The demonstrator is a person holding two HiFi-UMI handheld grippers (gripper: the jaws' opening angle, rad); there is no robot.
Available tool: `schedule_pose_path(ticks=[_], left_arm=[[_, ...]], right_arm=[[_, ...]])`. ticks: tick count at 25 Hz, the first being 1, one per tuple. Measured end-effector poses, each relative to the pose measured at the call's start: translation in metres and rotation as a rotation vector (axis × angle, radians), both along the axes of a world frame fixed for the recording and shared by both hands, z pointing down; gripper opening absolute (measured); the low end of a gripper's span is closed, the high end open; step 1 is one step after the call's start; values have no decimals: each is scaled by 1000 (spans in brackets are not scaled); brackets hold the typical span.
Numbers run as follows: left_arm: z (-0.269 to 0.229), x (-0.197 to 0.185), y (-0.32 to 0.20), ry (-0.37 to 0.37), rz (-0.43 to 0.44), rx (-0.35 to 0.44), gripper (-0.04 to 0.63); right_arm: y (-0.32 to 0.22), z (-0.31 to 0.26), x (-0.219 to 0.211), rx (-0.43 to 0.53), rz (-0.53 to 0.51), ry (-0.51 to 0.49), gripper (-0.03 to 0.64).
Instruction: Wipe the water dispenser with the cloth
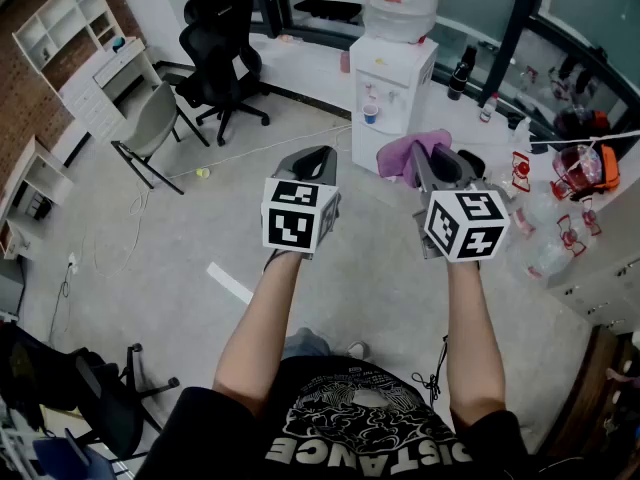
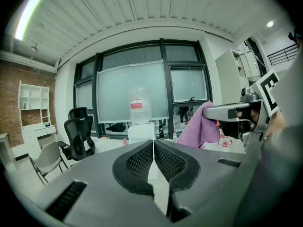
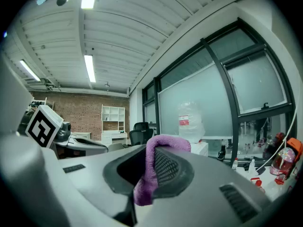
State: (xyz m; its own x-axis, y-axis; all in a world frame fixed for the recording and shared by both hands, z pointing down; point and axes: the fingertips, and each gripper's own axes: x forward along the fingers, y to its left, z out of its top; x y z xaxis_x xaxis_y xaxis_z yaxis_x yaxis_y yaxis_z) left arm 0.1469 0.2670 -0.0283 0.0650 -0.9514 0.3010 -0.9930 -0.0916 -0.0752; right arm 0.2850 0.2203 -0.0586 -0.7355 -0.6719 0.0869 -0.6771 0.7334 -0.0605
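Note:
A white water dispenser point(image 1: 393, 86) with a clear bottle point(image 1: 403, 1) on top stands against the window wall, ahead of both grippers. It also shows far off in the left gripper view as the dispenser point(image 2: 140, 134) and in the right gripper view as the dispenser point(image 3: 202, 148). My right gripper point(image 1: 428, 161) is shut on a purple cloth point(image 1: 408, 154), which drapes over its tip; the cloth point(image 3: 151, 171) hangs between the jaws. My left gripper point(image 1: 313, 163) is shut and empty, its jaws touching point(image 2: 153, 161). Both are held in mid-air, well short of the dispenser.
Black office chairs point(image 1: 217, 43) and a grey chair point(image 1: 150, 128) stand at the left. A white shelf unit point(image 1: 75, 38) lines the brick wall. Bottles and red items point(image 1: 575, 183) crowd the counter at the right. A dark bottle point(image 1: 460, 73) stands beside the dispenser.

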Motion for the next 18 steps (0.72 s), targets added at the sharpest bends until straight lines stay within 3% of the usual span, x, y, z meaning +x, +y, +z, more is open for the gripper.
schedule_pose_path(ticks=[11, 18], left_arm=[[17, -43, -34, 19, 15, -21, 28], [22, -98, -84, 23, 69, -32, 28]], right_arm=[[-32, 20, -37, -35, 20, 16, 32], [-74, 27, -92, -57, 63, 21, 32]])
